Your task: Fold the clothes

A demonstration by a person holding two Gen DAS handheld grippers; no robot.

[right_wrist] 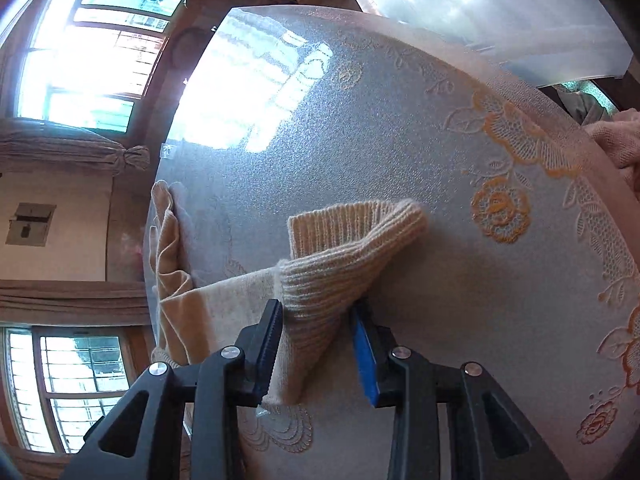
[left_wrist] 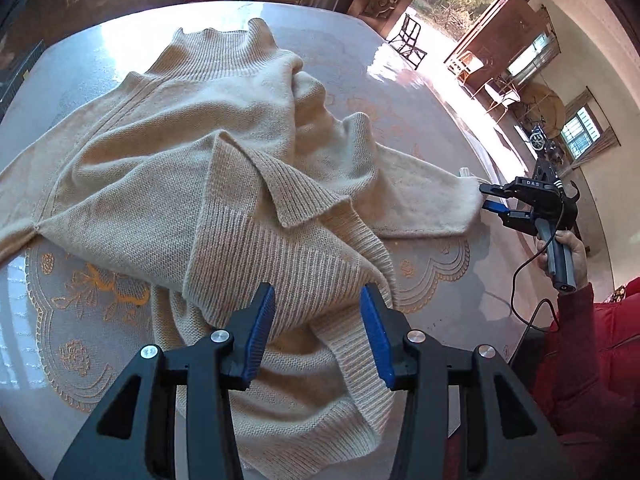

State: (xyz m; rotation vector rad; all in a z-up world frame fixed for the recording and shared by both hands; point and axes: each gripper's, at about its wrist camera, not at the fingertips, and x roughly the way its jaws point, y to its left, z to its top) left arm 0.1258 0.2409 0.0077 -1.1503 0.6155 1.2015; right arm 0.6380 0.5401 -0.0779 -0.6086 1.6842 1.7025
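A beige knit sweater lies crumpled on a round table, collar at the far side. Its ribbed hem is folded over toward me. My left gripper hovers over that hem, open, and the ribbed fabric lies in the wide gap between the blue pads. The right sleeve stretches out to the right, where my right gripper pinches its end. In the right wrist view the ribbed cuff bunches up between the jaws of the right gripper, which is shut on it.
The table carries a lace cloth with orange flowers under a glossy cover. A red sleeve and a black cable are at the right. Chairs stand by an open door beyond the table. A second pale tabletop lies behind.
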